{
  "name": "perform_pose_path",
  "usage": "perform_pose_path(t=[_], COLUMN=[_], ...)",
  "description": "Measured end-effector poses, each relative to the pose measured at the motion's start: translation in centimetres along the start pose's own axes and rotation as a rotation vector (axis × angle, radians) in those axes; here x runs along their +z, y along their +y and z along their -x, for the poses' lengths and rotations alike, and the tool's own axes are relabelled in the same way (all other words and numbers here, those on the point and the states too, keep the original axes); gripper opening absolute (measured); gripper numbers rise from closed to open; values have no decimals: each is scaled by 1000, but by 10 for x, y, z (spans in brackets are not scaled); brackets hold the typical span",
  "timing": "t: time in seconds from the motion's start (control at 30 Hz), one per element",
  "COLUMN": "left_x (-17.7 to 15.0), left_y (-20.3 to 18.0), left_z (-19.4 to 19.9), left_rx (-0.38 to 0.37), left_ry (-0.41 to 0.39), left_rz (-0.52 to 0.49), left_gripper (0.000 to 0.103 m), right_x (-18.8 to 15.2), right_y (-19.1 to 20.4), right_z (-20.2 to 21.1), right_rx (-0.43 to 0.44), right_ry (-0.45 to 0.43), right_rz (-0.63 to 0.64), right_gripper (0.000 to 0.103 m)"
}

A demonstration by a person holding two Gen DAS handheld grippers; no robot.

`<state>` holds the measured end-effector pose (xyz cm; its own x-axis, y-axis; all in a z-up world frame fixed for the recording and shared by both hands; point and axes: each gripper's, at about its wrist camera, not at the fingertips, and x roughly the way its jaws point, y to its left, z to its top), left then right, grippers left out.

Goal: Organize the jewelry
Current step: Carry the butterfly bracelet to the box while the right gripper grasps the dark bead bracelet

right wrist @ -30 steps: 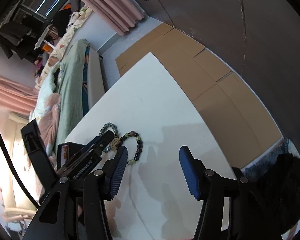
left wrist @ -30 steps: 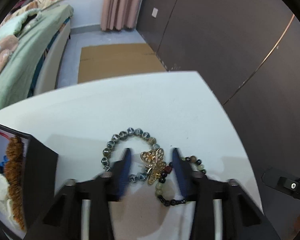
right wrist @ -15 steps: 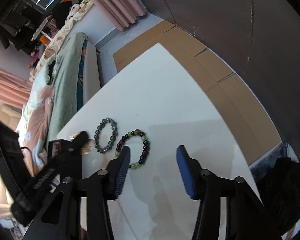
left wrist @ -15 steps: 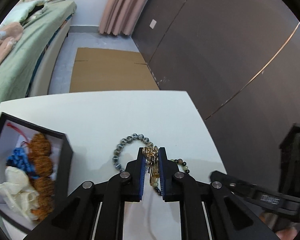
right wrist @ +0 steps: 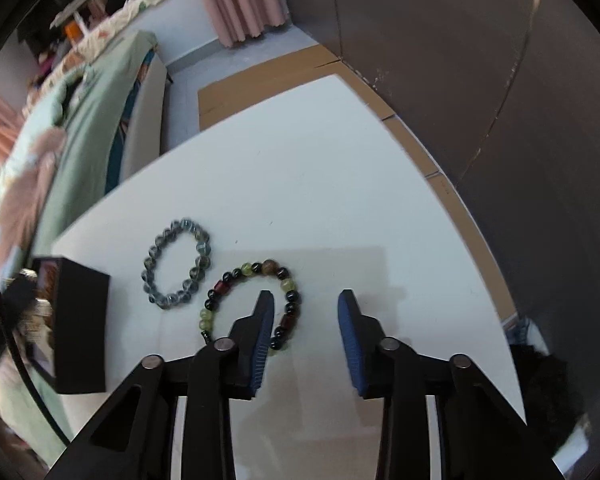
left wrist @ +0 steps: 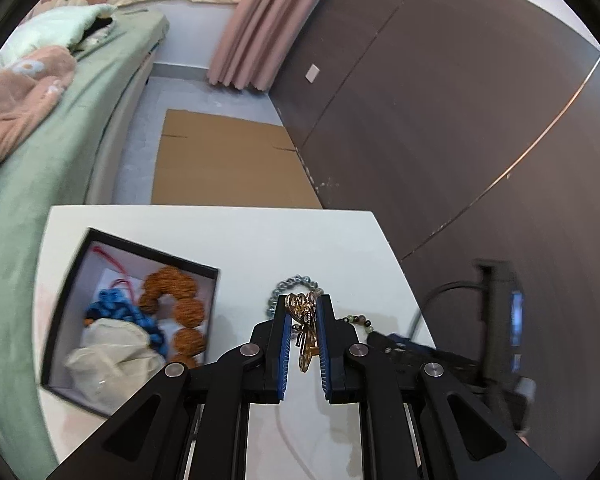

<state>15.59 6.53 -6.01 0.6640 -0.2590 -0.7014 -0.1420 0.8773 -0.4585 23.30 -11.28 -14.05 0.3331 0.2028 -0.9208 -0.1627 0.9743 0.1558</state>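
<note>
Left gripper (left wrist: pixel 303 308) pinching gold brooch (left wrist: pixel 304 320) above white table (right wrist: pixel 320 184), right gripper (right wrist: pixel 305 300) closing, jaws straddling multicolor bead bracelet (right wrist: pixel 252 300), pads not touching it, grey bead bracelet (right wrist: pixel 176 264) lying just left, black box (left wrist: pixel 76 276) sitting far left.

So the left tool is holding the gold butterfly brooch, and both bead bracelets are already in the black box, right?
Not quite. The left tool does hold the gold butterfly brooch, but the grey bead bracelet and the multicoloured bead bracelet lie on the white table, outside the black box, as the right wrist view shows.
</note>
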Motion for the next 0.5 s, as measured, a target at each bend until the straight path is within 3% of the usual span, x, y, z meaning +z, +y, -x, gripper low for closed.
perform_pose_path(t=[0.13, 0.2, 0.5], left_x=[0, 0, -5], left_y=[8, 12, 37], left_z=[18, 27, 61], left_rx=[19, 31, 78], left_ry=[-10, -20, -58], left_rz=[5, 2, 10], left_gripper=[13, 13, 13], right_x=[-3, -3, -4], right_y=[9, 5, -25], right_z=[-1, 1, 45], right_rx=[-50, -34, 238], right_ry=[-2, -1, -118], right_rz=[43, 20, -130], right_gripper=[10, 10, 10])
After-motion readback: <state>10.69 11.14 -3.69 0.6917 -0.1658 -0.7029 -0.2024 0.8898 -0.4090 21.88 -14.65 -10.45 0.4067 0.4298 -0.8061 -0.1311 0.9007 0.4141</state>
